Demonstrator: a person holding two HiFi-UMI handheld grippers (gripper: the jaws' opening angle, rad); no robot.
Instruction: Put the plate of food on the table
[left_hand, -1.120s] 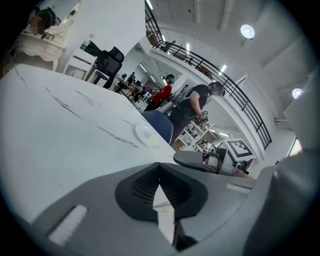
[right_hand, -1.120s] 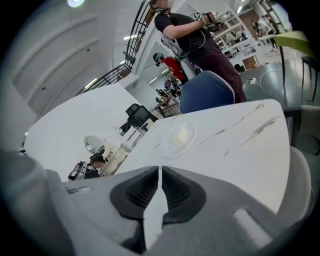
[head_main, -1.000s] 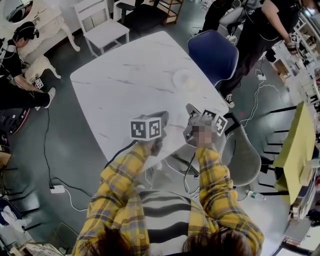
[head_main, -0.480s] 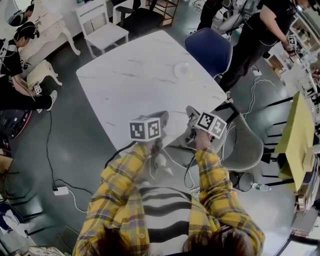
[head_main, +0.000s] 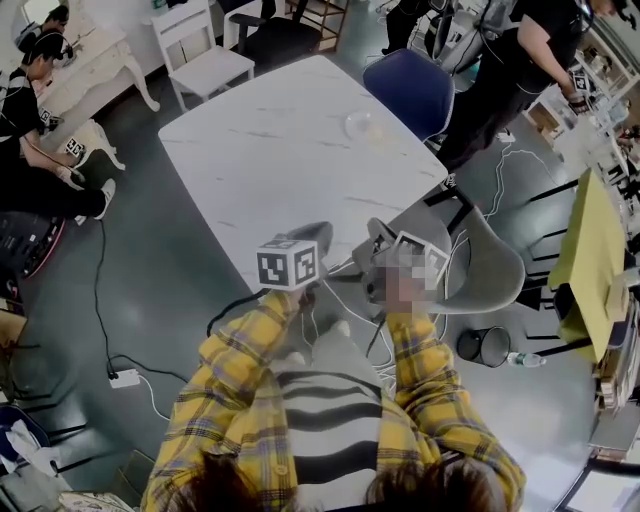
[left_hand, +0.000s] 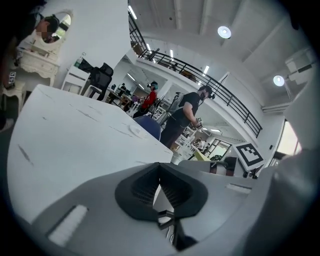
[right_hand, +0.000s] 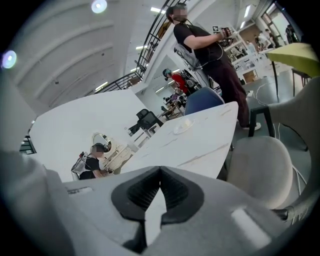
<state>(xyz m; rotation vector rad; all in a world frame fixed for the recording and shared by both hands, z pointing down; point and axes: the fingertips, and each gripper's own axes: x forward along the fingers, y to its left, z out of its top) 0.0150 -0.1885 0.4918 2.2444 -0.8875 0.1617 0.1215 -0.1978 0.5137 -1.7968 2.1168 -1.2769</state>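
Pulled back from table edge since 1 s ago: left gripper (head_main: 318, 233) and right gripper (head_main: 376, 230), jaws closed together, nothing held. Plate (head_main: 360, 125) left on white table (head_main: 260, 170), well ahead of fingers (right_hand: 137, 192); placement judged done.

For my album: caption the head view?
Shut, empty left tool and right tool near a white table with a plate.

I see yellow checked sleeves (head_main: 243, 350) with dark lines and a black-and-white striped top (head_main: 330, 405). The left gripper (head_main: 318, 233) and right gripper (head_main: 374, 229) are grey, each with a white cube (head_main: 288, 266) with black square marks. Their pads (left_hand: 144, 187) are black and ridged.
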